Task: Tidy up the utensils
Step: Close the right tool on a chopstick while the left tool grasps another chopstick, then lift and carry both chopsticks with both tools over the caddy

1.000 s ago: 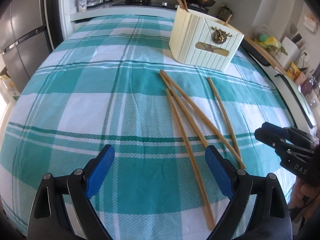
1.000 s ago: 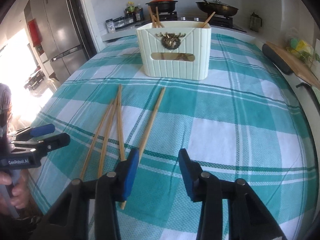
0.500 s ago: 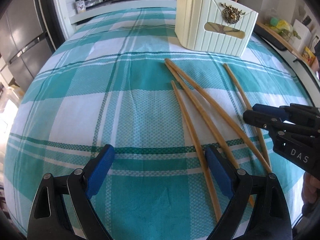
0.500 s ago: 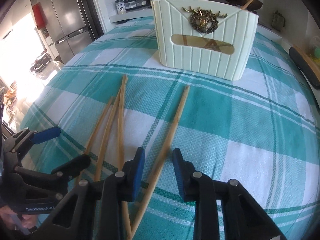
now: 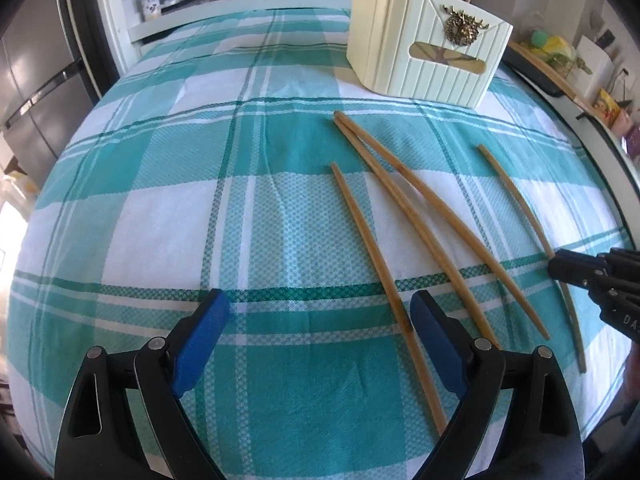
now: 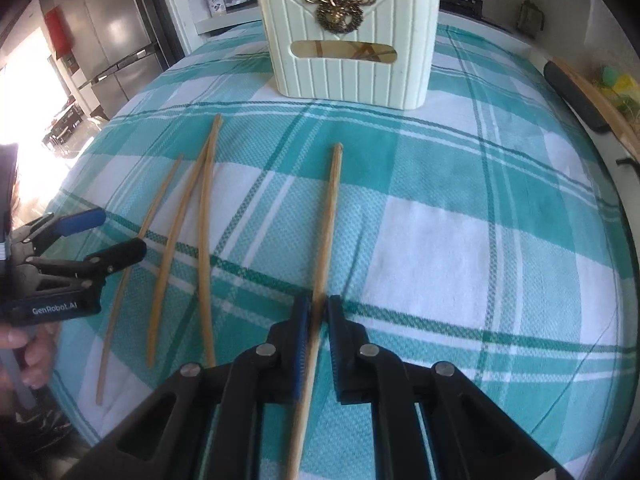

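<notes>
The bench (image 6: 460,248), under a teal-and-white check cloth, carries a cream caddy (image 6: 352,40) near its far edge and 4 loose chopsticks toward the near edge.

The caddy's top is cut off in both views; stick ends poke out, but how many it holds, or whether it has compartments, can't be told.

Left gripper (image 5: 320,340): jaws wide open, nothing between them, hovering by the leftmost stick (image 5: 372,256).

Right gripper (image 6: 318,324): jaws have just been closing, now pinching the rightmost chopstick (image 6: 330,216) near its near end; whether it's off the cloth yet is unclear.

The sticks look like bamboo or wood: probably light, stiff, thin and smooth, so apt to pivot or slip when gripped this far from mid-length. A grip nearer the middle should swing less.

The middle 2 sticks (image 6: 192,232) touch at their far tips.
</notes>
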Demonstrator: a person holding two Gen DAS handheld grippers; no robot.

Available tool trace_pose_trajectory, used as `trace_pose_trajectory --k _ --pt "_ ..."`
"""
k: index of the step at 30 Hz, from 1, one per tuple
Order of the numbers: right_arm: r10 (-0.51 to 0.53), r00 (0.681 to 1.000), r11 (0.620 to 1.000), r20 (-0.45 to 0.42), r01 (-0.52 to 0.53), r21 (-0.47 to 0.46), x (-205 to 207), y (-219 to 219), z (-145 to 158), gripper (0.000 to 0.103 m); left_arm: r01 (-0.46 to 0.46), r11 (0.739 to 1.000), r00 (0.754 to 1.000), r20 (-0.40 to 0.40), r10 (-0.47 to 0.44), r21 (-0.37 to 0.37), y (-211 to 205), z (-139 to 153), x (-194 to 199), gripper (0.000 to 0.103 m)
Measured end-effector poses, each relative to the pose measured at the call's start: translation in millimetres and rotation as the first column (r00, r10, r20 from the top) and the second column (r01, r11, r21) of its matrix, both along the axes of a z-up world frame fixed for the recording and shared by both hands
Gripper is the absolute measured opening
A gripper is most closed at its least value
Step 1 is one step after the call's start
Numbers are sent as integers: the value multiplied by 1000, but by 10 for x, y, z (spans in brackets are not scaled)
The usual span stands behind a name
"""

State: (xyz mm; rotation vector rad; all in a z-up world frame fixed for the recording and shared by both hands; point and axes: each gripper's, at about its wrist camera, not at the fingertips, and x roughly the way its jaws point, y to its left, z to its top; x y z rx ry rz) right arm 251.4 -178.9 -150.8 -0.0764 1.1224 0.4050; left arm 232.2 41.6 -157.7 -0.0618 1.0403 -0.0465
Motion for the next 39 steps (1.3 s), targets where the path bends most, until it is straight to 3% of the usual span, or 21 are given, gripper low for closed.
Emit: trace_pose_trajectory --k 4,8,12,15,25,28,29,30,34,39 --pt "2 1000 1000 -1 -2 -6 77 -44 32 26 -11 995 1000 -13 10 -102 114 44 91 91" --pt "42 999 999 -24 -42 -1 224 -2 70 28 -11 989 1000 -30 7 -150 128 48 242 84" --pt "71 996 997 -56 -71 -12 433 82 25 28 24 998 999 -38 -26 -60 -40 30 414 67" --pt "90 993 996 -74 -92 -22 602 183 19 28 42 999 998 -47 -42 -6 -120 25 516 61" --pt "125 988 989 -94 -131 -66 1036 616 -36 27 94 995 993 -71 -92 24 -189 20 639 55" --pt "110 990 991 -93 -116 -70 1176 668 -45 25 108 994 992 -64 -107 15 -222 33 666 25" --pt "103 991 990 -87 -111 -87 1203 681 -49 16 113 994 992 -62 -112 4 -222 33 659 9" --pt "98 992 989 -79 -106 -101 1224 680 -49 10 112 994 992 -57 -113 -11 -213 30 652 7" --pt "71 995 997 -64 -73 -25 1225 550 -7 7 97 994 995 -22 -98 -59 -165 78 618 3" --pt "46 997 993 63 -52 108 928 309 496 7 80 990 993 98 -69 -112 -62 462 468 3"
